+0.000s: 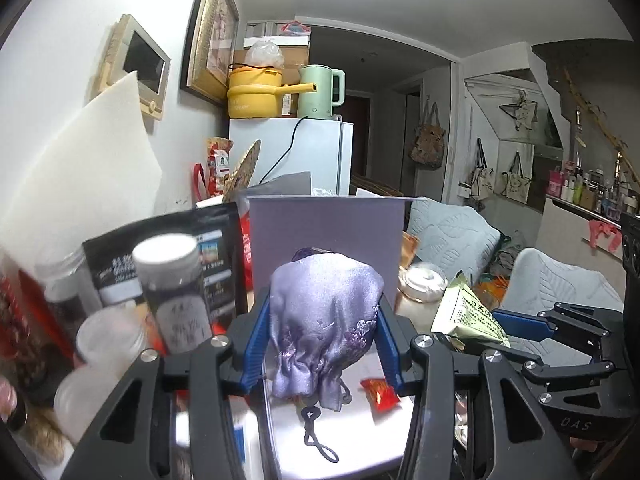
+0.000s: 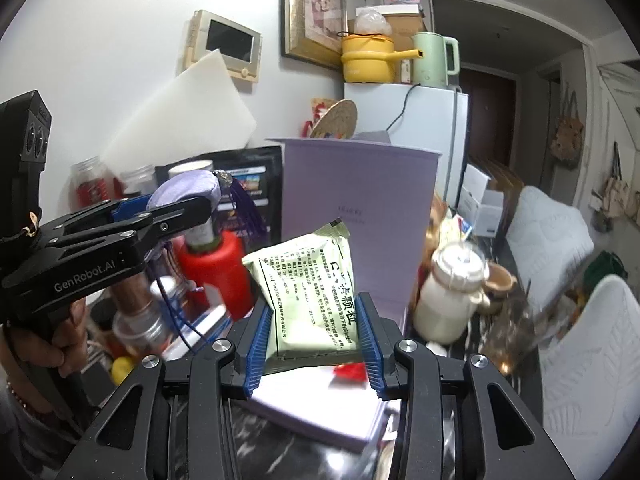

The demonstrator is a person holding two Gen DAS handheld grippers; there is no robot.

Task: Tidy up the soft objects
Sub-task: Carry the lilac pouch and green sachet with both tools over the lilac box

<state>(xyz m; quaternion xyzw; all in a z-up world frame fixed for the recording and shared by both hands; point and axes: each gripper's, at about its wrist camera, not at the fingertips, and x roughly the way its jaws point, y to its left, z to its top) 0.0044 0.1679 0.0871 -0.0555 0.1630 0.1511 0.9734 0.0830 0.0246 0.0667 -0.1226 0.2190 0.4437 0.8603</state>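
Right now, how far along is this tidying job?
Nothing looks put away yet. In hand: the left gripper is shut on a lilac satin pouch, and the right gripper is shut on a green packet, both held above the white tray in front of the lilac box. Left: both still need setting down, and a small red wrapper lies loose on the tray.

A lived-in home: a fridge (image 1: 316,152) topped with a yellow pot (image 1: 256,90) and kettle (image 1: 320,92), framed picture (image 1: 212,32), sofa cushions (image 1: 452,236), hanging tote bags (image 1: 516,176).
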